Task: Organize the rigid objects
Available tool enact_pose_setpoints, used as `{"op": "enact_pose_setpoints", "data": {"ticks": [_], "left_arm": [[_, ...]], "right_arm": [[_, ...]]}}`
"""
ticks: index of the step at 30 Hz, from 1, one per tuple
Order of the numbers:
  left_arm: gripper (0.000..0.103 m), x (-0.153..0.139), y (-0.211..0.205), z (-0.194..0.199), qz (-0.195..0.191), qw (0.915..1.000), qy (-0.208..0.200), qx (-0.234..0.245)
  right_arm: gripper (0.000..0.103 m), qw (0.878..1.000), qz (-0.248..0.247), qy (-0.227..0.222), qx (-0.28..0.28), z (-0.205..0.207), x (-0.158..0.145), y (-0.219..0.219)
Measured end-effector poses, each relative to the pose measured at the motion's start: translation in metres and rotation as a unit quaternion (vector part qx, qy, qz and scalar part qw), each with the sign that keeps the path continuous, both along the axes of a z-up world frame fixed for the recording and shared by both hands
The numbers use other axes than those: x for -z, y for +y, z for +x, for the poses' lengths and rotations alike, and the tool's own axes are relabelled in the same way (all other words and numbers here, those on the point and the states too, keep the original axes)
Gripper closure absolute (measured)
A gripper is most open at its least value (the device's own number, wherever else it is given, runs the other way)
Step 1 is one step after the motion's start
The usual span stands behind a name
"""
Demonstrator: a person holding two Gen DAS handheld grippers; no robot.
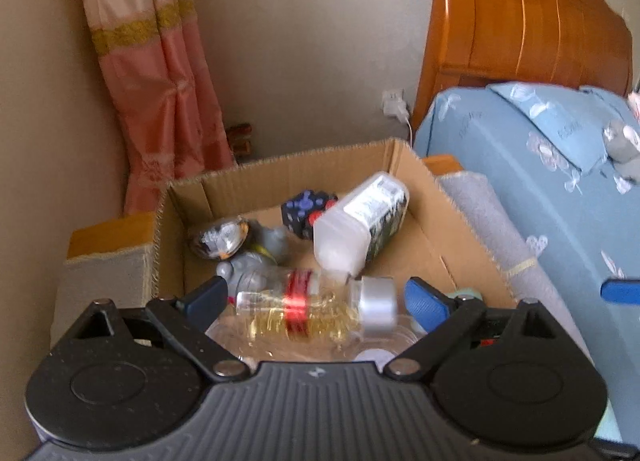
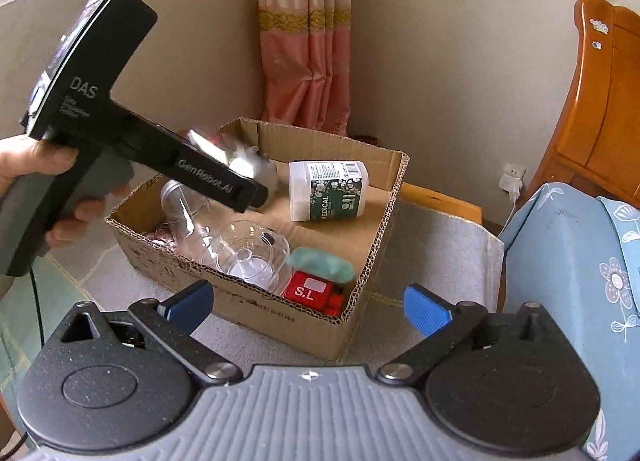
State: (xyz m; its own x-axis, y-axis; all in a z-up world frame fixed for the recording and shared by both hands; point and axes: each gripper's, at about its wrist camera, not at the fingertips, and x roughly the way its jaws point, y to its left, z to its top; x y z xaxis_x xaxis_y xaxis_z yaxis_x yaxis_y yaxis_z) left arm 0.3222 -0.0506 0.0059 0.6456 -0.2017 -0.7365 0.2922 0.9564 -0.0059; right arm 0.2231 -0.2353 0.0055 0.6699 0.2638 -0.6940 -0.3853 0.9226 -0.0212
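Note:
An open cardboard box (image 1: 304,165) holds a white bottle with a dark label (image 1: 360,221), a black cube with coloured buttons (image 1: 306,209), a grey toy (image 1: 248,273) and a shiny foil item (image 1: 220,239). My left gripper (image 1: 316,293) hangs over the box. A clear bottle of yellow liquid (image 1: 304,309), with a red band and silver cap, lies crosswise between its fingers; a thin gap shows at each end, so the jaws stand open. My right gripper (image 2: 308,295) is open and empty, just outside the box's near wall (image 2: 256,301). Inside that wall sit a red cube (image 2: 310,289) and a clear container (image 2: 248,253).
The box rests on a grey mat (image 2: 432,245) over a wooden bedside table. A bed with a blue flowered sheet (image 2: 580,245) and a wooden headboard (image 1: 520,21) stands to the right. A pink curtain (image 1: 160,93) and a wall socket (image 2: 512,177) are behind. A hand (image 2: 24,165) holds the left gripper.

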Motion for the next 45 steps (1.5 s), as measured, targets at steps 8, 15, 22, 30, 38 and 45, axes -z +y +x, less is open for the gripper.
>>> {"op": "enact_pose_setpoints", "data": {"ticks": [8,15,22,30,38,45], "left_arm": [[0.003,-0.028,0.013,-0.031,0.004,0.9983,-0.058,-0.004],[0.001,-0.046,0.033,-0.088,-0.005,0.9951,-0.099,0.006],[0.001,-0.023,0.054,-0.151,-0.004,0.9944,-0.098,-0.04],[0.001,-0.007,0.06,-0.187,0.041,0.9923,-0.074,-0.091],[0.001,-0.029,0.07,-0.204,0.024,0.9909,-0.073,-0.11],[0.001,-0.04,0.074,-0.208,0.023,0.989,-0.084,-0.12]], "right_arm": [[0.0,1.0,0.004,-0.006,-0.001,-0.01,-0.005,0.005],[0.0,0.999,-0.009,-0.014,0.039,-0.023,-0.014,0.013],[0.0,0.995,0.001,-0.032,0.1,-0.055,-0.006,0.022],[0.0,0.987,0.011,-0.007,0.159,-0.091,0.01,0.043],[0.0,0.984,0.014,-0.027,0.173,-0.112,-0.014,0.057],[0.0,0.983,0.014,-0.047,0.177,-0.117,-0.028,0.062]]}}
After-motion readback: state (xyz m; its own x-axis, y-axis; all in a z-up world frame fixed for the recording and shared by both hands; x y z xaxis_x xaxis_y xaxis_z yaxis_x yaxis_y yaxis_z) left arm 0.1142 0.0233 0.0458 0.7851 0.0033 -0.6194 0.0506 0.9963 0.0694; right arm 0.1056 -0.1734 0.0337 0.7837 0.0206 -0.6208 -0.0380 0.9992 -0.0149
